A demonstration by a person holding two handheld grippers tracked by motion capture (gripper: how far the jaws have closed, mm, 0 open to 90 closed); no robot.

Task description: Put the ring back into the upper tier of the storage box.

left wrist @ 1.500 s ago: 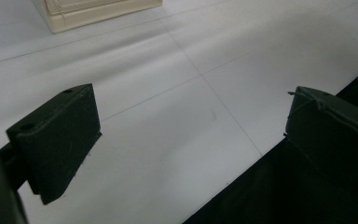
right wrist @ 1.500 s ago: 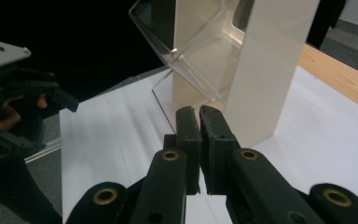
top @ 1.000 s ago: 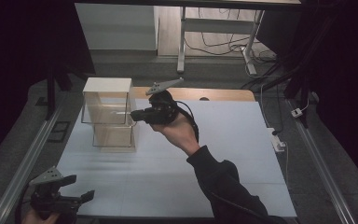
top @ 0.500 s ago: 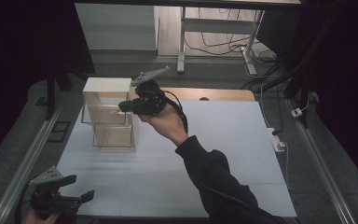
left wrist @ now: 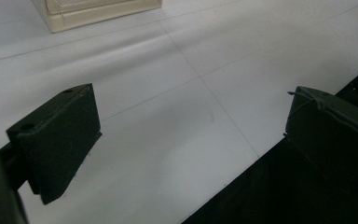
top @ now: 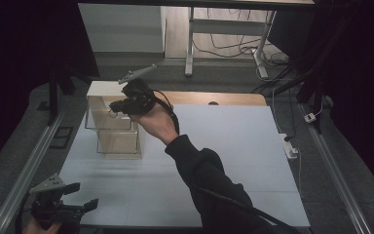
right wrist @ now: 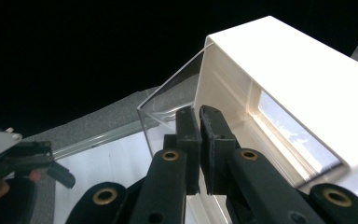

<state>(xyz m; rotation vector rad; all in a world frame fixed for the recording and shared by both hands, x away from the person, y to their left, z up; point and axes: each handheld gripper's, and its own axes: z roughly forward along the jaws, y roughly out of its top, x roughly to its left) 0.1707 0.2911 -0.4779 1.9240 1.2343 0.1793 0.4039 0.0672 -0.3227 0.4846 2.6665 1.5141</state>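
A pale grey table [top: 233, 161] sits in a dark room. Nearest us, at its front left corner, our left gripper [top: 80, 197] hovers with jaws wide apart over bare surface. Beyond, our right gripper [top: 111, 108], jaws together on nothing, meets the cream cabinet [top: 108, 90] and its clear door [right wrist: 161, 105]. We read no labels.

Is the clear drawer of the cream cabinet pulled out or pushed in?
Pulled out. In the right gripper view the clear drawer sticks out past the front of the cream cabinet.
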